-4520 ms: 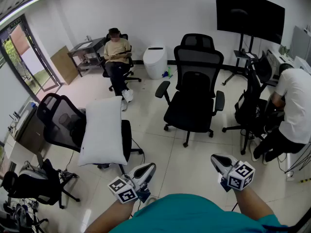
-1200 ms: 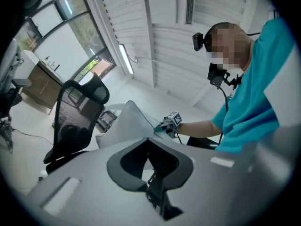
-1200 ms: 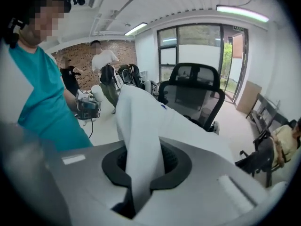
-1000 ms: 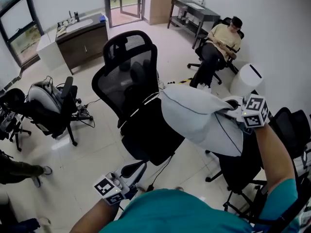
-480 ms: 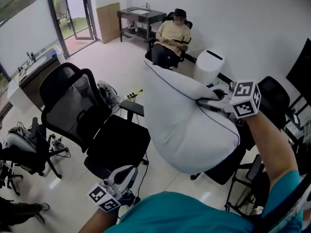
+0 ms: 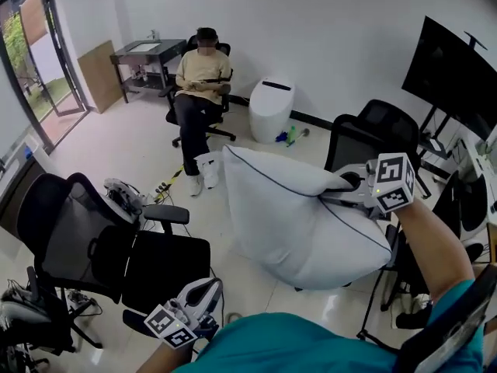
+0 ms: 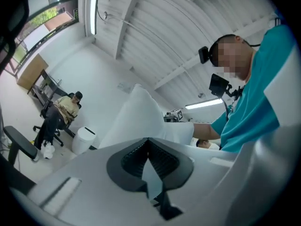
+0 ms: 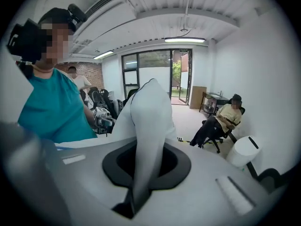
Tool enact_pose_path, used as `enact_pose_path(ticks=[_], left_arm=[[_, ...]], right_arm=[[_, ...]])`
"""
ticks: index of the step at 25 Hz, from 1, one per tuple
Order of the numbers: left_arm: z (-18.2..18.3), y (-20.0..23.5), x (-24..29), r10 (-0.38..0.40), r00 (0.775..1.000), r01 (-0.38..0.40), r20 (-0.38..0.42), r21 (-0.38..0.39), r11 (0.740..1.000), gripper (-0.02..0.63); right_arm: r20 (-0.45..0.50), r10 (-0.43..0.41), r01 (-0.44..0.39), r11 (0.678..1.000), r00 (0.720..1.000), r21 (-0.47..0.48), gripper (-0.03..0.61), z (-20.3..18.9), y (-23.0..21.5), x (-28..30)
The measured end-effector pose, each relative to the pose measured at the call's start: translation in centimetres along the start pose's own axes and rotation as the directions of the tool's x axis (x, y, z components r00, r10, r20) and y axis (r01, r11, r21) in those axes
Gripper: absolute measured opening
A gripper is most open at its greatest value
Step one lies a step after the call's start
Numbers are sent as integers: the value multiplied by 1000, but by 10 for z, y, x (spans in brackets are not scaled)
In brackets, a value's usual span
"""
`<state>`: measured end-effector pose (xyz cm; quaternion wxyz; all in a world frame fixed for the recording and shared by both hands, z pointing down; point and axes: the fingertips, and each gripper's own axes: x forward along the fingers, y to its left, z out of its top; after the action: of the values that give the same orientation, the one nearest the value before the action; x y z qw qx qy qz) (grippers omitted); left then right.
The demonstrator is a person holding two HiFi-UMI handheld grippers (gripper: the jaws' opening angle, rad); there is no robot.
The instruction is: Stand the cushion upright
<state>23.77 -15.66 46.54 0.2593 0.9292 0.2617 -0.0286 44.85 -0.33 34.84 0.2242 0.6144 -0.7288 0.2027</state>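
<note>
The white cushion (image 6: 299, 224) with dark piping hangs in the air over the floor, to the right of a black mesh chair (image 6: 85, 247). My right gripper (image 6: 351, 194) is shut on a pinch of its upper right edge. In the right gripper view the fabric (image 8: 149, 119) runs straight into the shut jaws of that gripper (image 8: 146, 154). My left gripper (image 6: 205, 291) sits low by my body, apart from the cushion, shut on nothing. In the left gripper view its pads meet at the tips of the gripper (image 7: 149, 147), and the cushion (image 7: 136, 117) shows beyond.
A person sits on a chair (image 6: 200, 80) by the far wall, beside a white bin (image 6: 272, 109) and a small table (image 6: 147, 53). Another black chair (image 6: 365, 140) stands behind the cushion. A dark screen (image 6: 454, 72) stands at the right and a glass door (image 6: 31, 61) at the left.
The cushion has swung away from over the black mesh chair to hang right of it, still in my right gripper. The head view has turned. My left gripper stays low.
</note>
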Motion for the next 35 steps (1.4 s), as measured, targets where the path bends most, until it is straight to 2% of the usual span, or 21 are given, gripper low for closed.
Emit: enact_pose_path(ticks=[6, 11, 16, 24, 29, 35], left_arm=[[24, 37, 48, -123, 991, 123, -59, -7, 992, 12], [21, 34, 100, -190, 979, 190, -80, -5, 982, 12], [-1, 25, 160, -189, 976, 191, -107, 10, 982, 12], [-9, 4, 277, -149, 987, 150, -54, 20, 988, 12], [-20, -11, 329, -145, 987, 148, -76, 31, 989, 12], [-35, -9, 363, -130, 983, 136, -131, 45, 990, 12]], right_arm=[[-38, -104, 106, 993, 994, 44, 21, -12, -22, -49], [-57, -136, 140, 988, 989, 62, 23, -35, -34, -100], [-68, -89, 91, 995, 994, 33, 23, -64, -47, -155], [-51, 10, -13, 999, 999, -44, 23, -83, -85, -250], [-11, 111, -111, 993, 994, -26, 23, -115, -111, -260], [10, 127, -127, 991, 992, 29, 23, -152, -143, -284]])
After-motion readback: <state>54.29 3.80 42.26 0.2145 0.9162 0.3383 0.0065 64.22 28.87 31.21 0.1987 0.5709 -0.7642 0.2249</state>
